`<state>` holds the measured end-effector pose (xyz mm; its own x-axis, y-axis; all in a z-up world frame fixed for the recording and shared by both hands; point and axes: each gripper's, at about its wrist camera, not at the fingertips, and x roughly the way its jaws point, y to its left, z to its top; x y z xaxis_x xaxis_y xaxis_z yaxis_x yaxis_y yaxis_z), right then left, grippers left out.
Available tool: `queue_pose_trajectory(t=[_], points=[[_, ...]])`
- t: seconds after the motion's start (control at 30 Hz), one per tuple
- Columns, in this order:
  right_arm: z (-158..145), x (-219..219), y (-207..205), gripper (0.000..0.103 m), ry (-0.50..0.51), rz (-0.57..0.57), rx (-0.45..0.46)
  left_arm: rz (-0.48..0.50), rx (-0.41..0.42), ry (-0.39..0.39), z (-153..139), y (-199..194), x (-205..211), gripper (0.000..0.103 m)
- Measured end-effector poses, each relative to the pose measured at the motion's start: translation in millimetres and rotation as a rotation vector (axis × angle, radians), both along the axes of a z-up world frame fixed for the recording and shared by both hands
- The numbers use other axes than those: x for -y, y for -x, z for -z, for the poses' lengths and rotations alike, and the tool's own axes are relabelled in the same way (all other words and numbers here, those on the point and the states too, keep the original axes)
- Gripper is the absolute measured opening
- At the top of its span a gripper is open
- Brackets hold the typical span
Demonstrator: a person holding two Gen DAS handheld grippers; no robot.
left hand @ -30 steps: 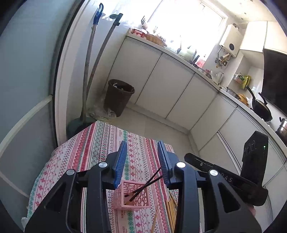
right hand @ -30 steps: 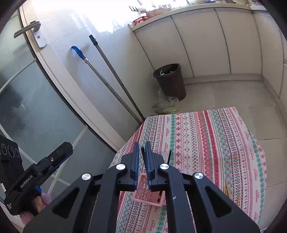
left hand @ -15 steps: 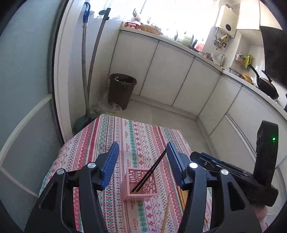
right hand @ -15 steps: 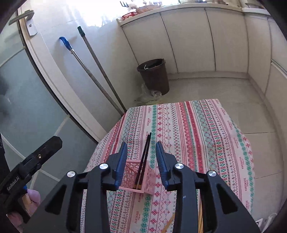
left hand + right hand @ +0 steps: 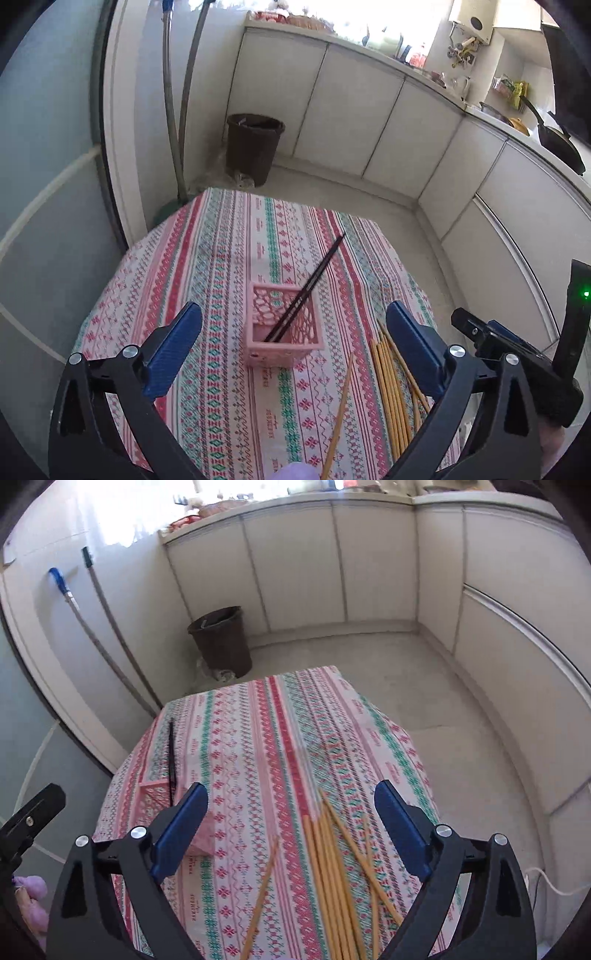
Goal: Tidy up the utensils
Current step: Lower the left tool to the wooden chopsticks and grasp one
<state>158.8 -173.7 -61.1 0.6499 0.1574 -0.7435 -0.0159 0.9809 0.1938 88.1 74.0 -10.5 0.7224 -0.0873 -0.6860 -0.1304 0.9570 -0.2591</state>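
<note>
Both claws empty and wide; dark pair in the basket, yellow sticks waiting.

Left gripper [image 5: 293, 334] and right gripper [image 5: 290, 818] have just been opening, nothing between the jaws. The black chopsticks [image 5: 304, 290] lean in the pink openwork plastic basket [image 5: 282, 334], tips down, propped on its rim. The loose yellow wooden chopsticks [image 5: 340, 878] lie on the striped patterned tablecloth [image 5: 258, 746] beside the basket; the right gripper hangs over them, likely the next pick.
</note>
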Motion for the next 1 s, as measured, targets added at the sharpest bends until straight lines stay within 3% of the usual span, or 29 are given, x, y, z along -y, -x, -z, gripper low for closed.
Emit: queue_pose_trajectory(t=[0.13, 0.23, 0.37, 0.47, 0.53, 0.67, 1.0], points=[[22.4, 35.9, -2.5, 0.092, 0.055, 0.075, -0.103, 0.109, -0.146, 0.047, 31.7, -5.2, 28.2, 0.096], [38.0, 59.8, -5.6, 0.093, 0.038, 0.094, -0.195, 0.212, -0.239, 0.052, 55.7, -7.8, 58.1, 0.096], [49.6, 88.6, -7.4, 0.093, -0.069, 0.136, -0.271, 0.356, -0.313, -0.026, 85.4, -12.9, 105.0, 0.095], [50.3, 101.5, -4.9, 0.093, -0.118, 0.153, -0.286, 0.399, -0.342, -0.093, 103.5, -22.7, 126.9, 0.092], [49.6, 107.7, -4.7, 0.093, -0.121, 0.164, -0.286, 0.405, -0.362, -0.123, 114.5, -33.1, 135.7, 0.088], [53.0, 114.9, -7.0, 0.093, -0.134, 0.165, -0.301, 0.417, -0.4, -0.193, 138.5, -57.4, 147.5, 0.066], [63.0, 122.6, -14.2, 0.093, -0.207, 0.162, -0.343, 0.376, -0.455, -0.203, 168.2, -96.0, 144.7, 0.053]])
